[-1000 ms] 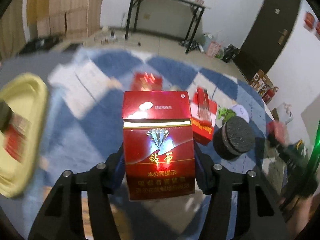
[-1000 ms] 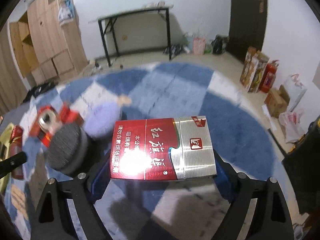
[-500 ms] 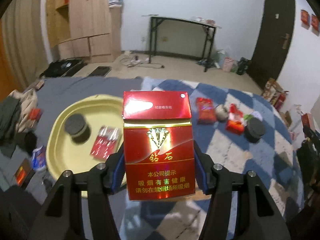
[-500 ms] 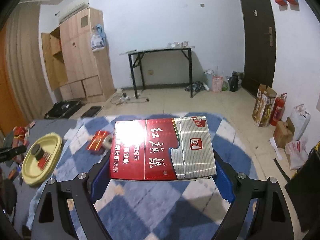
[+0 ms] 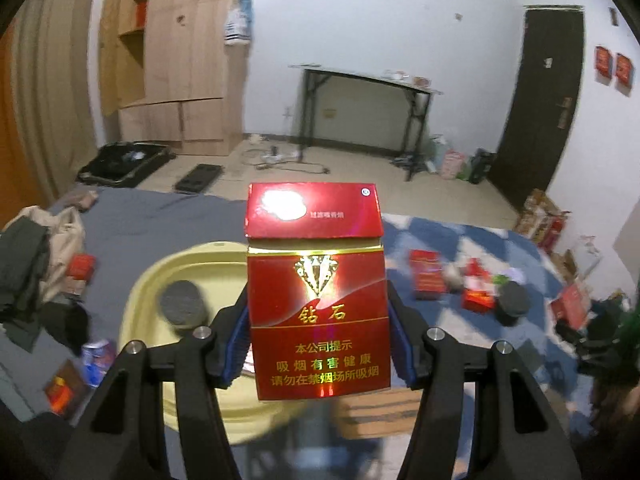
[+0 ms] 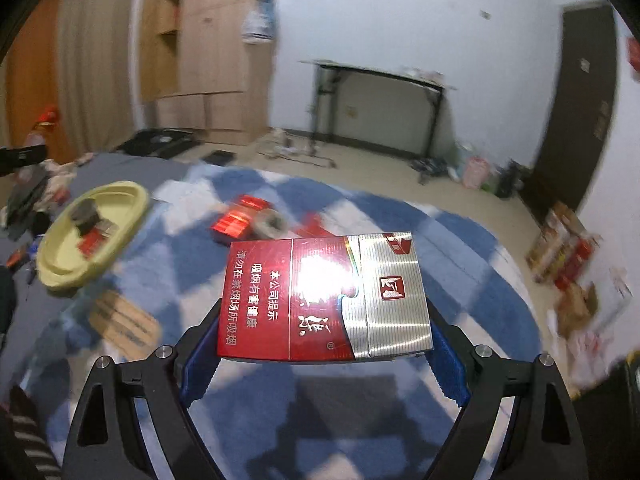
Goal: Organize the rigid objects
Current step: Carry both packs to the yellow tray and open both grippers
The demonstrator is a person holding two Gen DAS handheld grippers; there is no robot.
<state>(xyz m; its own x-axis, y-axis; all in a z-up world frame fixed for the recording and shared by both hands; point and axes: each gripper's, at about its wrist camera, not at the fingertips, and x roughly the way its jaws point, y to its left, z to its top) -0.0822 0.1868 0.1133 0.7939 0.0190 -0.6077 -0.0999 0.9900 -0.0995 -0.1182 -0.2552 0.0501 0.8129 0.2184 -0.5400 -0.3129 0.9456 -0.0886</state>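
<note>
**Carrying two packs toward the tray**

Comparing with a second ago: both views have lifted from close over the rug to a higher, wider look at the room. The yellow tray point(image 5: 152, 288), then at the far left edge of the left view, now sits just ahead and left of the left gripper point(image 5: 318, 340). Judgement: transport is nearly done for this hand; release into the tray comes next.

Left gripper: clamped on a red pack point(image 5: 318, 300), upright, lid flap slightly raised, both pads touching its sides.

Right gripper point(image 6: 324, 344): clamped on a red-and-silver pack point(image 6: 324, 298), held sideways. The tray point(image 6: 132, 196) lies well off to its left, so this hand has farther to go.

Counts, left to right:
- Tray: one; inside it one dark round puck point(image 5: 182, 306) and, in the right view, one small red pack point(image 6: 94, 240).
- Rug point(image 5: 460, 248), right of the left gripper: about three red packs, blurred, and one more dark puck point(image 5: 512, 304).
- Held packs: two.
</note>
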